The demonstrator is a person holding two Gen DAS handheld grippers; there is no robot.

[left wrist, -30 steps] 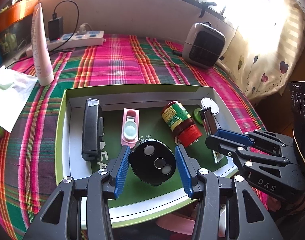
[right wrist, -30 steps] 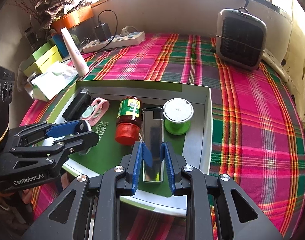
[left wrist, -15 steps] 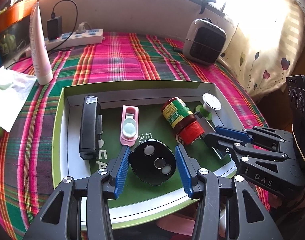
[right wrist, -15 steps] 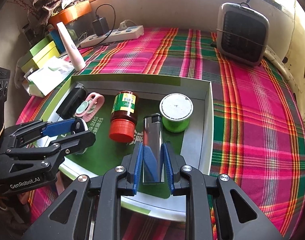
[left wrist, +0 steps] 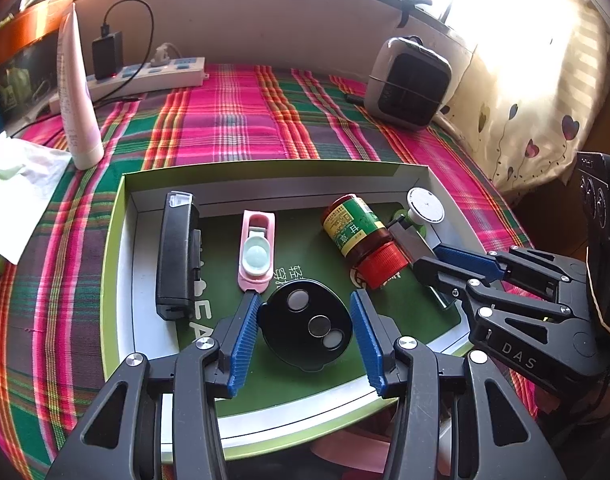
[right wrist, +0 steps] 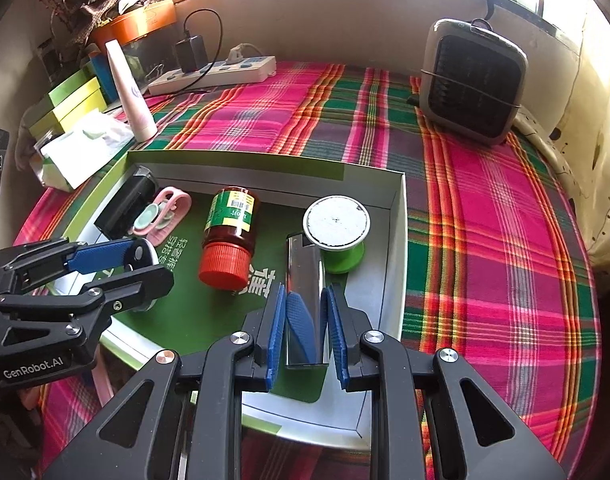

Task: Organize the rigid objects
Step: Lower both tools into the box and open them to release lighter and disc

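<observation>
A shallow green-rimmed tray [left wrist: 117, 260] lies on the plaid cloth. Inside are a black rectangular case [left wrist: 175, 248], a pink clip-like piece [left wrist: 257, 252], a brown bottle with a red cap [left wrist: 357, 232] on its side and a green spool [left wrist: 425, 206]. My left gripper [left wrist: 305, 300] is shut on a black round disc [left wrist: 305, 332] over the tray's near part. Over the tray's right part, my right gripper [right wrist: 305, 294] is shut on a silver lighter [right wrist: 305, 264], whose far end reaches the spool [right wrist: 337, 220], beside the bottle's cap [right wrist: 225, 266].
A small grey heater [left wrist: 409, 84] stands at the back right. A white power strip [left wrist: 157, 74] with a charger lies along the back wall. A white tube [left wrist: 75, 100], tissues [left wrist: 17, 184] and green boxes [right wrist: 73, 100] crowd the left.
The right gripper has tipped a little with the lighter, whose far end now lies lower, beside the bottle's cap and against the spool. The left gripper and disc have kept still.
</observation>
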